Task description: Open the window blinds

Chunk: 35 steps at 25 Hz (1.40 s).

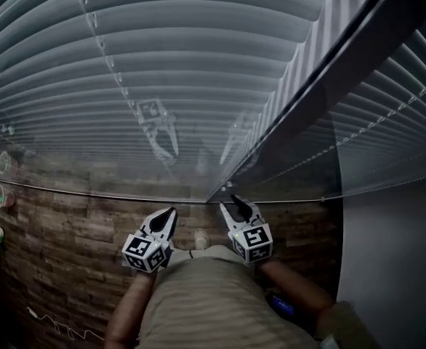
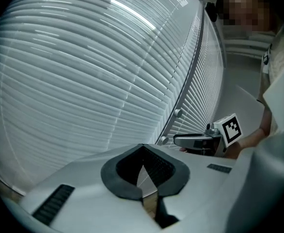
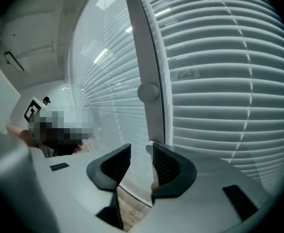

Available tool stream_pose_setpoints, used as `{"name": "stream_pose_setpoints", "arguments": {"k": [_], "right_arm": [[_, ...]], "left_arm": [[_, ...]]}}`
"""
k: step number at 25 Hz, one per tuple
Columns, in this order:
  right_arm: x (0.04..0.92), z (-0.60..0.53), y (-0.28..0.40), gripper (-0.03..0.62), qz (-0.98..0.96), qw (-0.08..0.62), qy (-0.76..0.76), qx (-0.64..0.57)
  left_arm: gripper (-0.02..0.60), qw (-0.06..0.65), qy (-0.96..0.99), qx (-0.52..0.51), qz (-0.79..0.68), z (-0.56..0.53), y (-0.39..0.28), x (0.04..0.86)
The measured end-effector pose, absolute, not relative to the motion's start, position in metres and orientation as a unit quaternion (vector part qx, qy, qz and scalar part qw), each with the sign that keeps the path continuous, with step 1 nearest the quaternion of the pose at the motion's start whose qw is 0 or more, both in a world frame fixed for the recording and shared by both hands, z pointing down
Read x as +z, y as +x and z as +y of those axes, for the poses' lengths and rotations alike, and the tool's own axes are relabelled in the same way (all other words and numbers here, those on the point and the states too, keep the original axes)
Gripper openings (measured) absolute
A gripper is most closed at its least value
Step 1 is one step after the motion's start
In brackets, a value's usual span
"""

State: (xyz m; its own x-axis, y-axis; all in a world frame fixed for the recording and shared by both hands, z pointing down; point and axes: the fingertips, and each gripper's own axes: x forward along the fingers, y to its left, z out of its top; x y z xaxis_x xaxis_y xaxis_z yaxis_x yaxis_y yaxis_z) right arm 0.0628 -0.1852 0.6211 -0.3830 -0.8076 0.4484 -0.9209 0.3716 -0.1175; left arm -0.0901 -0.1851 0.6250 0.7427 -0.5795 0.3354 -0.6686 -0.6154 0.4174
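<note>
White slatted blinds [image 1: 198,57] fill the window on both sides of a dark upright frame bar [image 1: 322,86], and their slats lie flat. In the right gripper view a round knob [image 3: 148,91] sits on that bar [image 3: 142,42], and a second small knob [image 3: 151,143] lies at the tip of the right-hand jaw. My right gripper [image 3: 142,152] is open, with only glass and floor showing through the gap. It points at the bar's foot [image 1: 235,201]. My left gripper [image 2: 142,147] is shut on nothing, and it hangs to the left [image 1: 171,213].
A wood-plank floor [image 1: 67,246] runs below the window sill line [image 1: 126,195]. A grey wall [image 1: 395,267] stands at the right. Small coloured things [image 1: 1,195] lie at the far left. The person's body and arms fill the bottom middle.
</note>
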Motion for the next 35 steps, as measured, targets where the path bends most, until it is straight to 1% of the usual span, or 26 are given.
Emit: {"name": "stream_pose_setpoints", "arguments": {"k": [4, 10, 15, 17, 19, 24, 26, 27, 28, 30, 32, 33, 34, 35], "right_arm": [[0.639, -0.197, 0.066, 0.130, -0.788, 0.156, 0.567, 0.183], [0.645, -0.212, 0.073, 0.130, -0.746, 0.118, 0.616, 0.223], [0.656, -0.215, 0.073, 0.130, -0.728, 0.084, 0.627, 0.265], [0.656, -0.214, 0.075, 0.130, -0.722, 0.084, 0.633, 0.266], [0.655, -0.215, 0.075, 0.130, -0.717, 0.129, 0.643, 0.236], [0.657, -0.215, 0.069, 0.132, -0.691, 0.328, 0.639, 0.085], [0.658, -0.215, 0.069, 0.130, -0.672, 0.380, 0.634, 0.035], [0.659, -0.215, 0.069, 0.130, -0.669, 0.389, 0.633, 0.026], [0.660, -0.215, 0.070, 0.132, -0.672, 0.383, 0.633, 0.032], [0.662, -0.214, 0.070, 0.135, -0.695, 0.332, 0.632, 0.087], [0.669, -0.210, 0.066, 0.141, -0.725, 0.232, 0.615, 0.203], [0.672, -0.207, 0.065, 0.203, -0.732, 0.168, 0.600, 0.275], [0.675, -0.205, 0.064, 0.227, -0.729, 0.104, 0.585, 0.341], [0.676, -0.203, 0.065, 0.229, -0.720, 0.047, 0.573, 0.390]], "left_arm": [[0.012, 0.270, 0.893, 0.095, -0.346, -0.188, -0.091, 0.637], [0.012, 0.270, 0.897, 0.105, -0.333, -0.200, -0.087, 0.633], [0.012, 0.269, 0.901, 0.112, -0.322, -0.205, -0.090, 0.633], [0.012, 0.269, 0.901, 0.114, -0.322, -0.208, -0.092, 0.633], [0.012, 0.268, 0.899, 0.117, -0.325, -0.212, -0.094, 0.633], [0.012, 0.267, 0.896, 0.135, -0.328, -0.214, -0.096, 0.640], [0.012, 0.268, 0.896, 0.139, -0.325, -0.213, -0.096, 0.642], [0.012, 0.267, 0.897, 0.141, -0.323, -0.213, -0.095, 0.642], [0.012, 0.266, 0.898, 0.143, -0.321, -0.212, -0.094, 0.642], [0.012, 0.264, 0.899, 0.146, -0.318, -0.211, -0.091, 0.640], [0.012, 0.262, 0.899, 0.148, -0.319, -0.210, -0.088, 0.636], [0.012, 0.261, 0.898, 0.150, -0.320, -0.209, -0.088, 0.635], [0.012, 0.261, 0.898, 0.151, -0.320, -0.208, -0.088, 0.635], [0.012, 0.261, 0.898, 0.152, -0.320, -0.206, -0.090, 0.637]]}}
